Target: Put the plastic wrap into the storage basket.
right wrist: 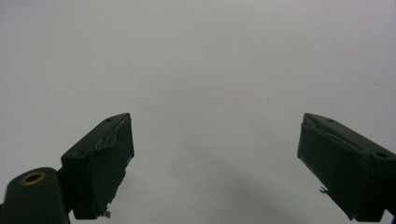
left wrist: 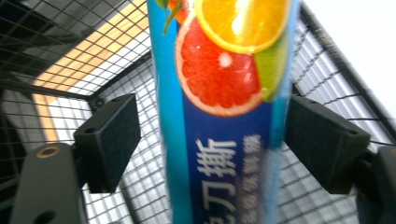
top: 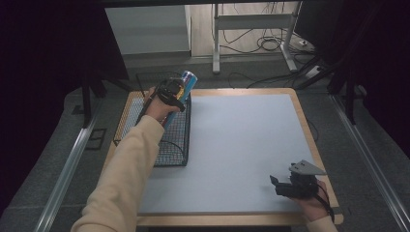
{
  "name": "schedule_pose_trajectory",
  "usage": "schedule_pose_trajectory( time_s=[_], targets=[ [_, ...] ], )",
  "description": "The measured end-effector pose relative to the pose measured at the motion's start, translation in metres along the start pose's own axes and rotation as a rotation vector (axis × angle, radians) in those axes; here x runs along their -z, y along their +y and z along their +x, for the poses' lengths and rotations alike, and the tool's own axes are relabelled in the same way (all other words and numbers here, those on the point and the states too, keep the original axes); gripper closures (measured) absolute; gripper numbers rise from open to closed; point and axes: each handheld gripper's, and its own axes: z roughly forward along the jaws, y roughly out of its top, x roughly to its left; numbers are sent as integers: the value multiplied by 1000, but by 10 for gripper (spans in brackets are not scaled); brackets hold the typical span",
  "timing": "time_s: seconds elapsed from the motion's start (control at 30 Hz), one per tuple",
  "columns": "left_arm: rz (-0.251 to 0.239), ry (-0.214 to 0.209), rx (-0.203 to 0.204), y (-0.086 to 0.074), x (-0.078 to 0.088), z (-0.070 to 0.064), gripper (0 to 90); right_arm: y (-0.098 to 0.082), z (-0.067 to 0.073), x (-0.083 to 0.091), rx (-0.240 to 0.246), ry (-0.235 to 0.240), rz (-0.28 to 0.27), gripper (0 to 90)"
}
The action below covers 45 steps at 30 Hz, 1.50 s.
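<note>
Over the black wire basket [top: 169, 140], left gripper [left wrist: 212, 140] jaws bracket the blue citrus-printed box [left wrist: 224, 112]; the left-jaw gap risks slippage; right gripper [right wrist: 215, 163] spread.

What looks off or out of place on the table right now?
Little stands out. The blue citrus-print box sits tilted between the left claw jaws over the wire basket; one jaw touches it, the other stands off, so the hold isn't firm. The right claw pads look frayed. No spills on the mat.
</note>
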Motion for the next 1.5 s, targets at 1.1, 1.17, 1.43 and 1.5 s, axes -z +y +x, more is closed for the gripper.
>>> schedule_pose_trajectory(
  time_s=[1.1,1.17,1.43,1.5],
  targets=[
    [-358,-381,-116,-70,110,-101,186,2,6,3,19,-1,-20,112],
    [-381,-395,-140,-82,112,-112,189,2,6,2,18,-1,-19,112],
    [-377,-439,-204,-124,95,-150,195,1,6,2,19,0,-16,112],
    [-371,-450,-212,-134,88,-156,196,1,6,2,19,1,-15,112]
  ],
)
